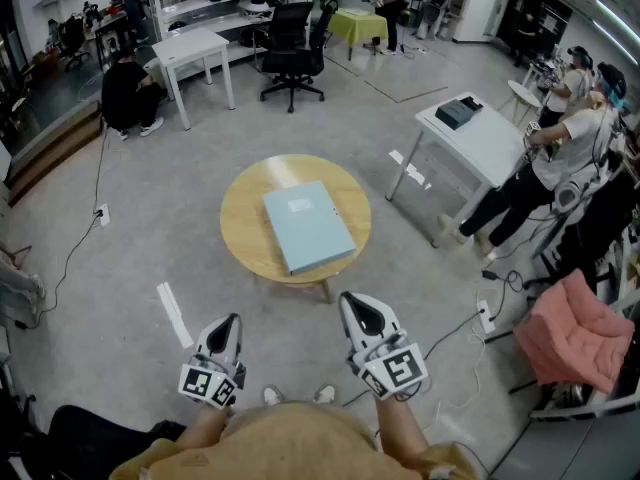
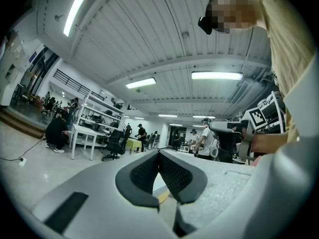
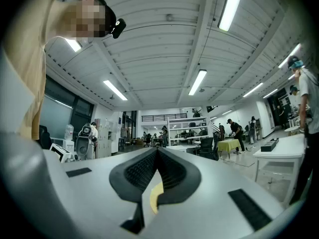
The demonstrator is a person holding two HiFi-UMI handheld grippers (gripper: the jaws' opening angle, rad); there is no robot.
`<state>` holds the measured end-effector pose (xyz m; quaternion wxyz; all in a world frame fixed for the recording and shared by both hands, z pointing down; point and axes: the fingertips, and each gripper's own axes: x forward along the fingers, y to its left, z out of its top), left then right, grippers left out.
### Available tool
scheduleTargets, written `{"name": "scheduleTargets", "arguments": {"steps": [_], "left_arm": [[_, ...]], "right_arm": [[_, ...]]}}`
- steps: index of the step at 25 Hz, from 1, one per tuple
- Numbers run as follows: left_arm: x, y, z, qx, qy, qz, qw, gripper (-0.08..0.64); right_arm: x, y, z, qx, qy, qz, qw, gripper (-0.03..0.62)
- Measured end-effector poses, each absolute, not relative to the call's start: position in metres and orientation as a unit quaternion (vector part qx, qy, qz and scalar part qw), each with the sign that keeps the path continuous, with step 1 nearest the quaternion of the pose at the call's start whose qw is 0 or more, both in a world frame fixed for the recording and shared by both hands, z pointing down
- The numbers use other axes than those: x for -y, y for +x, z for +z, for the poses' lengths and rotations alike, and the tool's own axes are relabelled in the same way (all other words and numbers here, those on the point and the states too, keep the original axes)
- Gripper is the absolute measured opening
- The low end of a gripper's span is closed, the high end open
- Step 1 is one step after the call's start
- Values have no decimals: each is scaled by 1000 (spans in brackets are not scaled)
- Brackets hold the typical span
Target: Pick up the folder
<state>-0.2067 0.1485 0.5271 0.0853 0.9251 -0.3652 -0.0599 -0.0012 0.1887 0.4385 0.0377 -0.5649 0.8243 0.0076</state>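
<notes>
The folder [image 1: 308, 227] lies on the table [image 1: 245, 218], well beyond left tongs [image 1: 231, 322] and right tongs [image 1: 353, 304], both closed, empty.

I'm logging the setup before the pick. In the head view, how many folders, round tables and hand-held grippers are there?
folder: 1
round table: 1
hand-held grippers: 2 (left hand-held gripper, right hand-held gripper)
Total: 4

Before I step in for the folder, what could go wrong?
Both the left gripper and right gripper are shut and short of the table; open them first. The folder lies flat, so jaws may scrape the tabletop or push it rather than grip.
</notes>
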Motion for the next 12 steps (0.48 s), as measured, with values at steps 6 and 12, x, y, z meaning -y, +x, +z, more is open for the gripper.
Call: {"name": "scheduleTargets", "arguments": {"steps": [6,12], "left_arm": [[-162,-188,534,371,922,-54,91,2],[-166,-172,530,375,921,-56,86,2]], "right_arm": [[-199,20,441,-826,-563,5,43,0],[-207,37,442,-828,-558,4,56,0]]}}
